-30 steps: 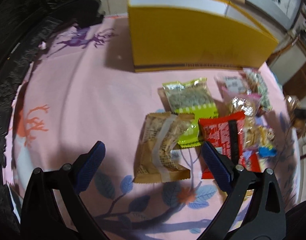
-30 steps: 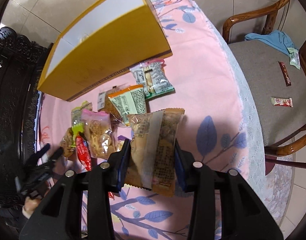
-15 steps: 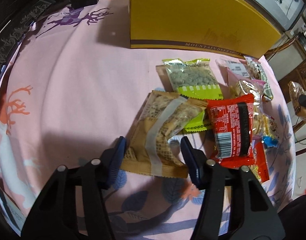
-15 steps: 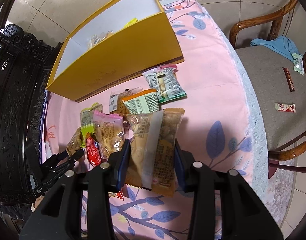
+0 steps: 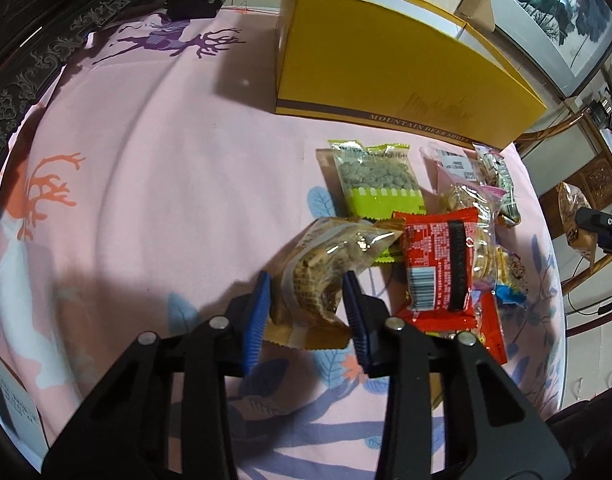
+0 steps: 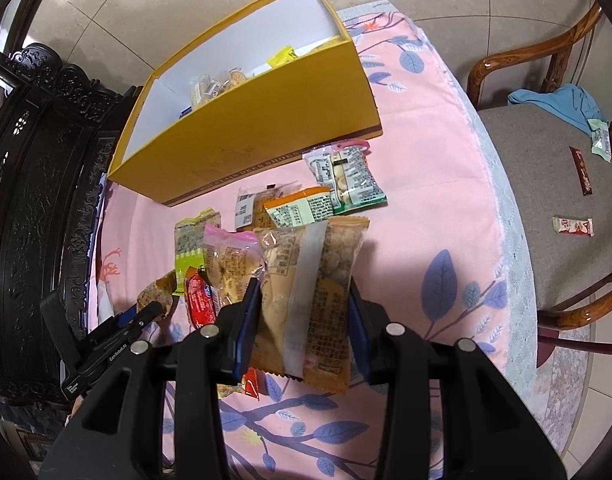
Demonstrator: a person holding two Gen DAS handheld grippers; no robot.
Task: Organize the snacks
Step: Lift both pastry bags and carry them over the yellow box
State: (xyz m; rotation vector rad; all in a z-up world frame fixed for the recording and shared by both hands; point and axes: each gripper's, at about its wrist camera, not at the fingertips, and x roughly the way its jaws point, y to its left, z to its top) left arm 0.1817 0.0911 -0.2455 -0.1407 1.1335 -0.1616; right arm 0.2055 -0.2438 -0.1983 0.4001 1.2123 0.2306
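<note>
My left gripper (image 5: 307,304) is closing its blue pads on a tan snack packet (image 5: 325,276), which crumples and bulges between them. A second ago those jaws stood wide apart above the pink tablecloth (image 5: 166,184) with the packet lying flat between them; half a second ago they were halfway in. The packet sits in front of the yellow box (image 5: 385,76), at the left edge of the snack pile, just beside a red packet (image 5: 437,264) and touching a green packet (image 5: 375,184) that lies nearer the box.

My right gripper (image 6: 304,320) is clenched on a second tan packet (image 6: 309,292), held upright in front of the same box, exactly as a second ago. From this side the box (image 6: 266,128) is open, with a few snacks inside. Since a second ago the view has shifted enough to show that interior.
</note>
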